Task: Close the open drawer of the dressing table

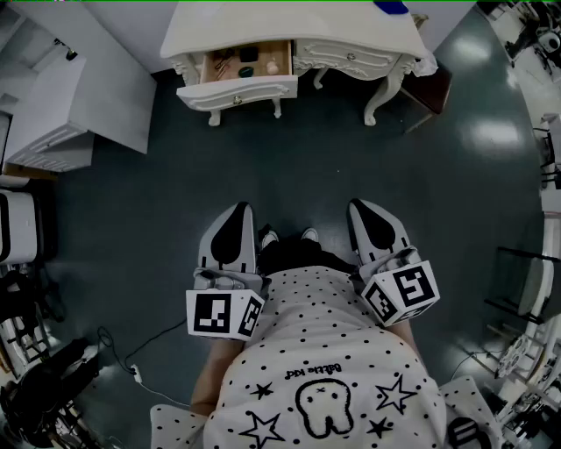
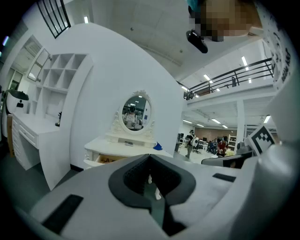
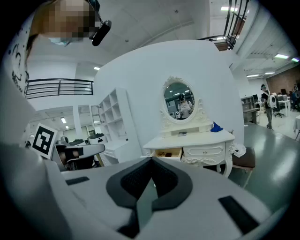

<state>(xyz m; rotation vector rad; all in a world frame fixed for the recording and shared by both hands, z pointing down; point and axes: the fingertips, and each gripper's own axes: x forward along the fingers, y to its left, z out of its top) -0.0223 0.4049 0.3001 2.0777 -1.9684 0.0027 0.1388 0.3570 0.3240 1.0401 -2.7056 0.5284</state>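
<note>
From the head view, the person stands well back from the table point(image 1: 289, 26), with bare floor point(image 1: 316, 158) between. The drawer point(image 1: 238, 77) on the table's left side is pulled out towards the person, with a few small things lying inside. The one beside it is pushed in. The left gripper point(image 1: 236, 210) and right gripper point(image 1: 360, 207) are held out level at waist height, both pointing at the table and nowhere near it. In the left gripper view the jaws are closed tip to tip with nothing between them. Past them the table point(image 2: 123, 146) sits under its oval mirror point(image 2: 136, 112), the drawer point(image 2: 104, 160) showing at the near corner. In the right gripper view that pair is closed and empty too. The table point(image 3: 199, 137) stands ahead, the drawer point(image 3: 168, 153) jutting out at its left. I'd say the job has not started and this is the approach. The next move calls for walking up to the table. Then one gripper, most likely the left, goes flat against the drawer's front for a straight push in. Closed jaws should do for that.
</note>
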